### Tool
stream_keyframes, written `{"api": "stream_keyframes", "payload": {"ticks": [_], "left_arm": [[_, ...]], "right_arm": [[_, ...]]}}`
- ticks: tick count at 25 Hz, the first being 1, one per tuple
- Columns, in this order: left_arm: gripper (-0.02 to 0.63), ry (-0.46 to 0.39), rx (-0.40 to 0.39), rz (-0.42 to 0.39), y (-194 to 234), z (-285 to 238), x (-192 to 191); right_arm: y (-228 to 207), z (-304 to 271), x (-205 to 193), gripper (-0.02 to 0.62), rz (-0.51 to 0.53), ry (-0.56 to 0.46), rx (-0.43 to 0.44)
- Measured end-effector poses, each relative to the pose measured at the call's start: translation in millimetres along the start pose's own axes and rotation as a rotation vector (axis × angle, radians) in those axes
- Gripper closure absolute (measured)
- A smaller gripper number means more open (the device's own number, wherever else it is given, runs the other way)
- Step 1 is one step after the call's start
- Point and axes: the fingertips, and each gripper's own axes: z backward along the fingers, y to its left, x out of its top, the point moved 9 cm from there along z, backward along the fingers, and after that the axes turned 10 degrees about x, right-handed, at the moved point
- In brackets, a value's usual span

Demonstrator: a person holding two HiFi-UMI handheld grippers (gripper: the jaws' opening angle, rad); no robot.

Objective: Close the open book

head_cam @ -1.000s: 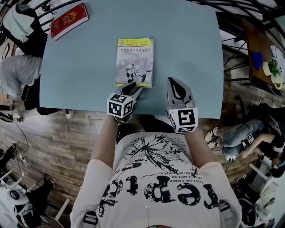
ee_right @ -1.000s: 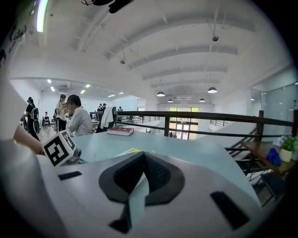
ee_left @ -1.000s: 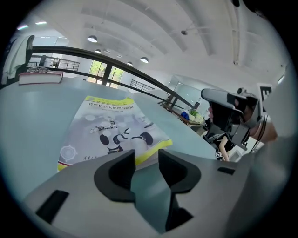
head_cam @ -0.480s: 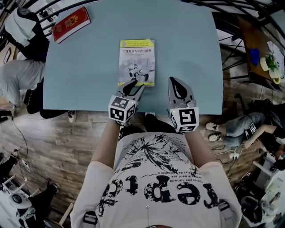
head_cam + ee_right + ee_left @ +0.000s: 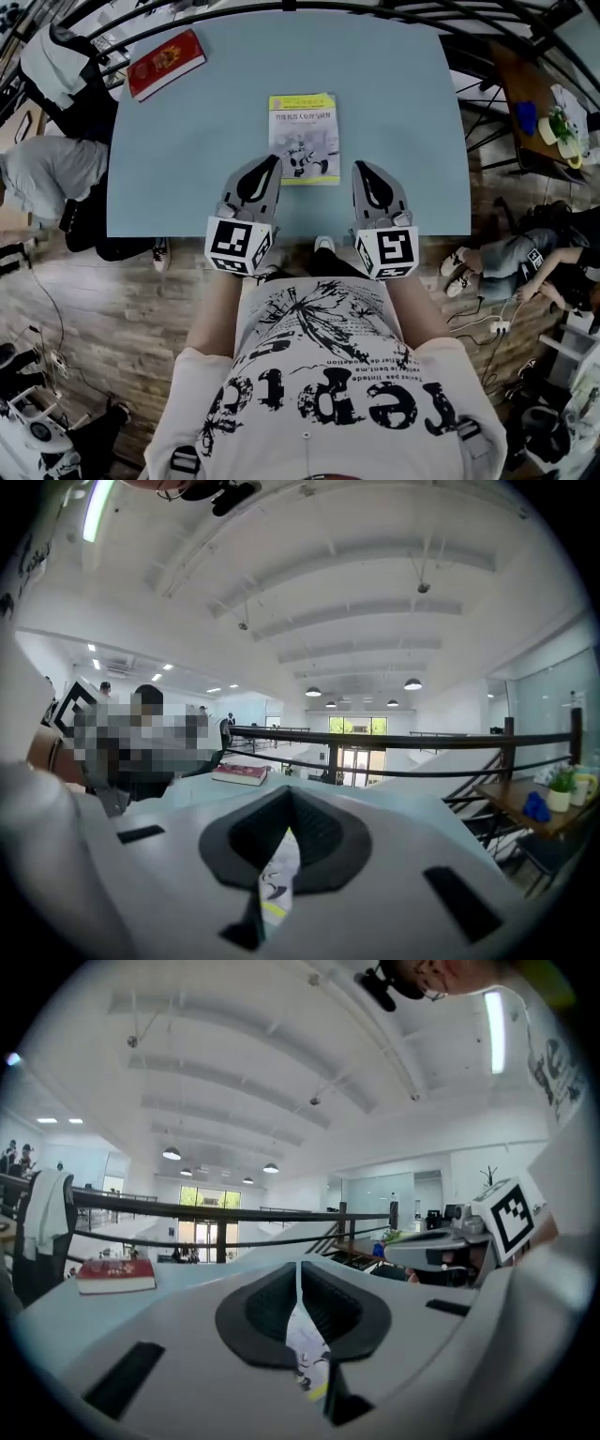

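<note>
Closed book (image 5: 303,138) lies flat mid-table (image 5: 394,112).
The left hand-held gripper (image 5: 270,164) has just been closing and is pressed together on nothing. The right hand-held gripper (image 5: 362,171) is likewise together, empty. Their own views show only a sliver of the book.

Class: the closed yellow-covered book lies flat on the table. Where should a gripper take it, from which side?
Probably the yellow-covered book by its near short edge, low from the near side of the table: lying flat and closed, it offers only thin edges, this one nearest.
</note>
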Motion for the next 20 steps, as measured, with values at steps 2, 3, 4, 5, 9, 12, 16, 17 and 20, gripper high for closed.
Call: {"api": "stream_keyframes", "payload": {"ticks": [2, 3, 4, 5, 9, 12, 16, 17, 20], "left_arm": [[0.575, -0.049, 0.016, -0.029, 8.9, 12.5, 16.0], [0.576, -0.071, 0.023, -0.037, 13.1, 18.7, 23.0], [0.577, -0.093, 0.028, -0.043, 17.1, 24.8, 29.5], [0.578, -0.112, 0.032, -0.048, 20.9, 30.7, 35.5], [0.581, -0.155, 0.046, -0.065, 33.7, 48.2, 50.1], [0.581, -0.176, 0.067, -0.061, 41.0, 54.9, 50.0], [0.581, -0.173, 0.061, -0.046, 44.8, 56.6, 46.5], [0.581, -0.171, 0.056, -0.043, 45.4, 56.5, 46.3], [0.581, -0.159, 0.047, -0.032, 47.9, 55.6, 45.9]], "right_arm": [[9.2, 0.0, 8.7, 0.586, 0.012, -0.017, -0.007], [13.7, 0.2, 12.4, 0.586, 0.017, -0.024, -0.011], [17.9, 0.6, 15.6, 0.586, 0.024, -0.032, -0.014], [21.9, 1.2, 18.6, 0.586, 0.029, -0.038, -0.018], [33.9, 4.1, 25.0, 0.586, 0.04, -0.052, -0.037], [39.4, 6.5, 25.5, 0.586, 0.045, -0.049, -0.048], [43.0, 8.1, 25.6, 0.586, 0.046, -0.034, -0.058], [43.7, 8.1, 26.2, 0.586, 0.048, -0.03, -0.06], [45.2, 7.4, 28.1, 0.587, 0.053, -0.028, -0.061]]}}
